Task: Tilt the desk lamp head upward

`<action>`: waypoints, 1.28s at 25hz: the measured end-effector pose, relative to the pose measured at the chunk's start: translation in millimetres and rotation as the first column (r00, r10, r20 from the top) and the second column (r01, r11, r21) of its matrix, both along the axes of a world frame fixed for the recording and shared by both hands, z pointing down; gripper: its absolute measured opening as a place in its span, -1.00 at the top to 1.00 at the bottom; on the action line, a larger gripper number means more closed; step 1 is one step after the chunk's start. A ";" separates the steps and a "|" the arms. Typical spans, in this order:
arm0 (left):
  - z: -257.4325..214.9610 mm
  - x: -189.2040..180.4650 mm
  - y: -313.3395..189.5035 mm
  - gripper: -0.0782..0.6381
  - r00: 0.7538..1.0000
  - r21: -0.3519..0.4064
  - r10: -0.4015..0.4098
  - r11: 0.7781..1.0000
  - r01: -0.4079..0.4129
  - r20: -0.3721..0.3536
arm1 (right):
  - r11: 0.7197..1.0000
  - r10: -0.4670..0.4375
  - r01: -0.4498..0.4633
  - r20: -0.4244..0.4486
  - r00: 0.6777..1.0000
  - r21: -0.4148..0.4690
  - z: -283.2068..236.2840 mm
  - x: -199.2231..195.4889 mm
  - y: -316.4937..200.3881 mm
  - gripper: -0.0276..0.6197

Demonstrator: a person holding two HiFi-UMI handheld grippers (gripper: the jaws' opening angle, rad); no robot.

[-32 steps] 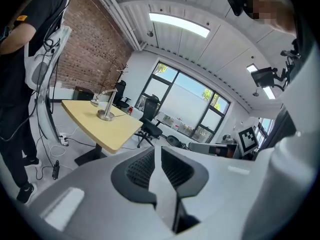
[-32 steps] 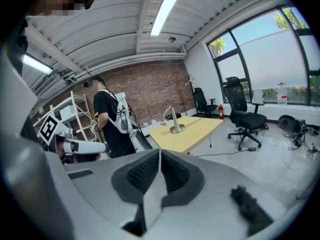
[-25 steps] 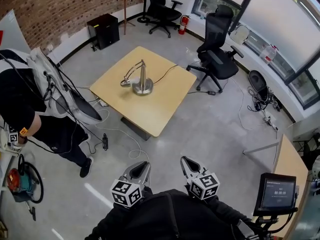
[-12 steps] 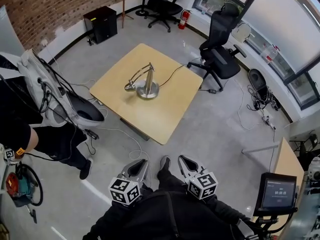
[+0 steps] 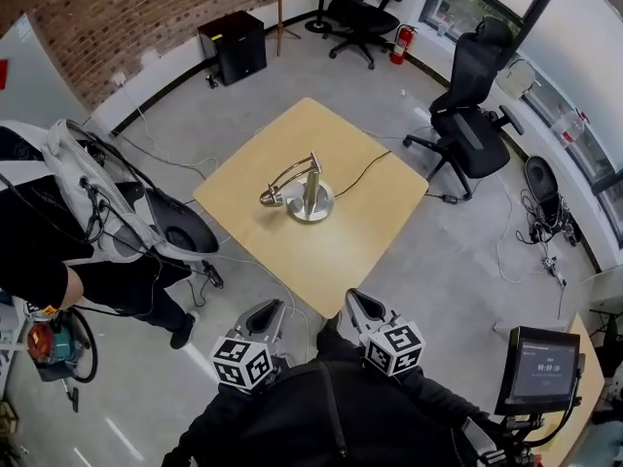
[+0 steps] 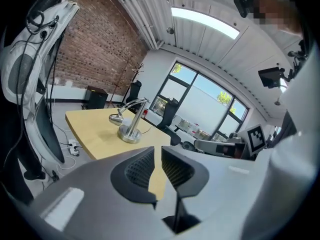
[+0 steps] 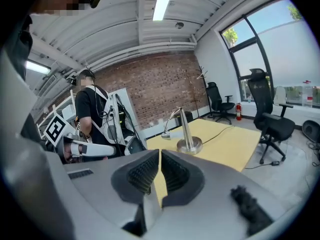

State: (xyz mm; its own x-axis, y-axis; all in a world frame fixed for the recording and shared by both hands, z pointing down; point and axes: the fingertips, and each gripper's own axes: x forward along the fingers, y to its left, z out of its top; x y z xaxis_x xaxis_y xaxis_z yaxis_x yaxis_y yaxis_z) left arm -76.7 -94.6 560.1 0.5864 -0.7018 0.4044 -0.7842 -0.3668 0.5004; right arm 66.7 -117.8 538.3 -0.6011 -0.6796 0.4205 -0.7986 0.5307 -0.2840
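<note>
While both grippers sit at the lower centre of the head view, the table (image 5: 336, 246) occupies the middle of the frame, above them and well apart. The desk lamp (image 5: 310, 200) stands on it, near the table's middle. Its curved arm runs from the upright post leftward and slightly down to the lamp head (image 5: 271, 199), which droops toward the tabletop. Left gripper (image 5: 265, 316): jaws slightly parted, nothing between them. Right gripper (image 5: 364, 311): jaws pressed together, nothing held. Judgement: the lamp head lies almost straight up-frame from the left gripper, making that one the nearer; the whole gap must be closed first.
</note>
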 end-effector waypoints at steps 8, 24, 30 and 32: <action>2.5 10.4 -91.8 0.60 0.986 -0.032 -0.145 0.988 0.148 0.077 | 0.998 -0.055 0.056 0.030 0.998 -0.022 7.0 28.9 -95.9 0.86; 58.1 -21.9 -200.2 0.33 0.930 -0.157 -0.335 0.921 0.357 0.149 | 0.994 -0.100 0.101 0.012 0.995 -0.049 19.4 -0.6 -203.3 0.85; 98.1 -31.6 -263.6 0.33 0.939 -0.167 -0.307 0.929 0.331 0.157 | 0.988 -0.157 0.157 -0.095 0.983 -0.008 46.3 -48.1 -270.2 0.58; 93.5 -26.1 -264.2 0.33 0.939 -0.166 -0.302 0.930 0.328 0.162 | 0.983 -0.181 0.183 -0.138 0.974 0.004 45.2 -52.7 -276.0 0.54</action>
